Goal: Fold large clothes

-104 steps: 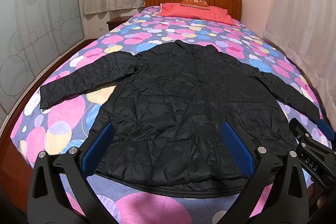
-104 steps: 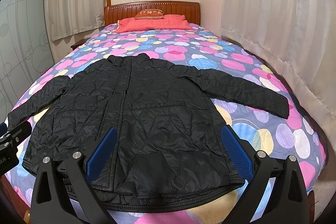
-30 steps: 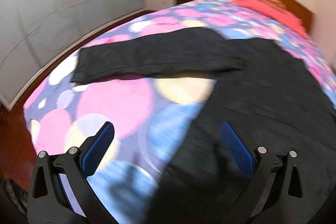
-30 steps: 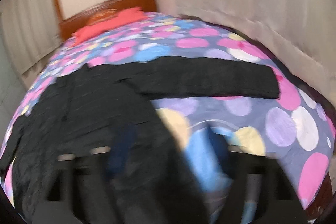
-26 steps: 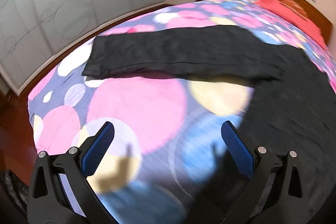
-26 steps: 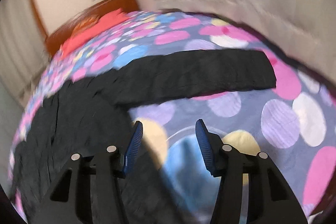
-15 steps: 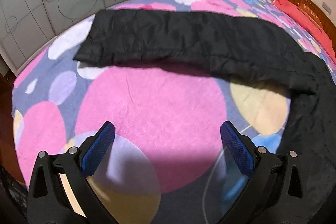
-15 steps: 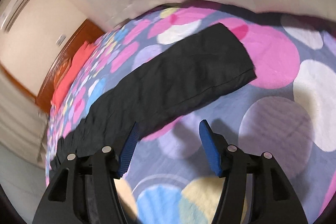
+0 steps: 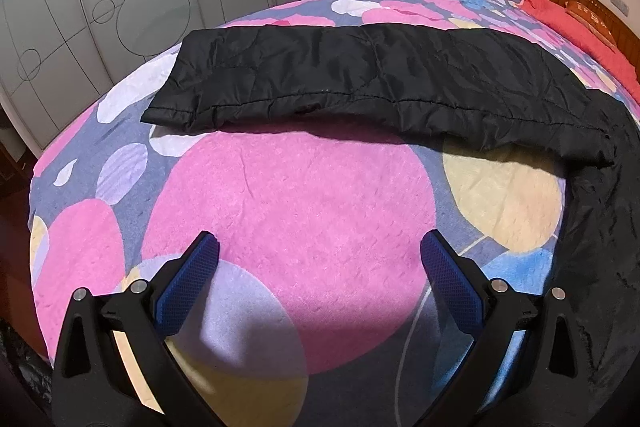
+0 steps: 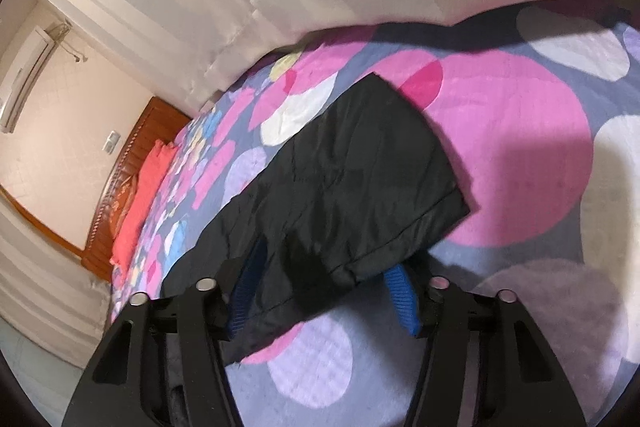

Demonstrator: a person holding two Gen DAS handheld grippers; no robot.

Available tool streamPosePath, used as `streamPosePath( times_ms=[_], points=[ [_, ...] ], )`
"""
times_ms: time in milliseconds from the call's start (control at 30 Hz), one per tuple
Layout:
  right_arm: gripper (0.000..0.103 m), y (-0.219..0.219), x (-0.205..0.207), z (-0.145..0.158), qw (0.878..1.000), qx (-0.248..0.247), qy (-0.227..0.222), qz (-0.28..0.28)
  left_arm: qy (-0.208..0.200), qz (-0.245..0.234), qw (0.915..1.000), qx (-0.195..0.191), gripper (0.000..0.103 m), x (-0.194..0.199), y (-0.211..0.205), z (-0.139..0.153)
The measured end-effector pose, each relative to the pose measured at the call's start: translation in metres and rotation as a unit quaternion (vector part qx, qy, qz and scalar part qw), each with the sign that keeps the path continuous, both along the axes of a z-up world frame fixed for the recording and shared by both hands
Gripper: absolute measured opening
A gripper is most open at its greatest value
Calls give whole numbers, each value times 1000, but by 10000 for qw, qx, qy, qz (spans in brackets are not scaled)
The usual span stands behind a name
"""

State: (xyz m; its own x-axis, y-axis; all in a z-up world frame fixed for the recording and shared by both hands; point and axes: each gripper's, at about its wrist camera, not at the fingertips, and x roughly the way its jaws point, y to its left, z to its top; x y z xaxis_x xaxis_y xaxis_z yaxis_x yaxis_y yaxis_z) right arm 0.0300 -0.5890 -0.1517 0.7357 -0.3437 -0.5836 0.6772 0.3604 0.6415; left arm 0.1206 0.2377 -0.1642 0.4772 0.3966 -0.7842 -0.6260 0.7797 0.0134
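Black quilted jacket (image 9: 400, 87) spread on the bed's circle-print blanket (image 9: 304, 195). Right gripper (image 10: 324, 291) closing around the right sleeve (image 10: 360, 179) near its cuff — pinch both layers. Left gripper (image 9: 320, 259) released, short of the left sleeve.

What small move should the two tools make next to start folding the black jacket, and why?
Probably the right tool should finish closing on the right sleeve: its jaws are closing, and the cuff edge already lies between them. The left tool is open over the bare blanket, short of the left sleeve, so it should likely advance to that cuff.
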Motion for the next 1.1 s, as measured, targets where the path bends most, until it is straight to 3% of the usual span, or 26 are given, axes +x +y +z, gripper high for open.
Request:
streamPosePath(
  times_ms=[133, 300, 467, 700, 833, 1100],
  points=[
    [17, -13, 13, 1, 9999, -24, 85, 110, 14, 4, 10000, 42, 101, 2, -1, -2],
    [13, 5, 35, 38, 9968, -663, 135, 433, 10, 9, 10000, 81, 101, 2, -2, -3],
    [13, 73, 74, 92, 9775, -1663, 80, 1298, 11, 6, 10000, 76, 101, 2, -1, -3],
    [13, 213, 152, 131, 9223, -2547, 47, 2908, 4, 6, 10000, 76, 101, 2, -1, -3],
    [13, 283, 184, 134, 8935, -2678, -24, 3604, -19, 5, 10000, 65, 101, 2, -1, -4],
    [12, 413, 232, 118, 8223, -2933, 102, 4875, -19, 5, 10000, 64, 101, 2, -1, -4]
  ],
)
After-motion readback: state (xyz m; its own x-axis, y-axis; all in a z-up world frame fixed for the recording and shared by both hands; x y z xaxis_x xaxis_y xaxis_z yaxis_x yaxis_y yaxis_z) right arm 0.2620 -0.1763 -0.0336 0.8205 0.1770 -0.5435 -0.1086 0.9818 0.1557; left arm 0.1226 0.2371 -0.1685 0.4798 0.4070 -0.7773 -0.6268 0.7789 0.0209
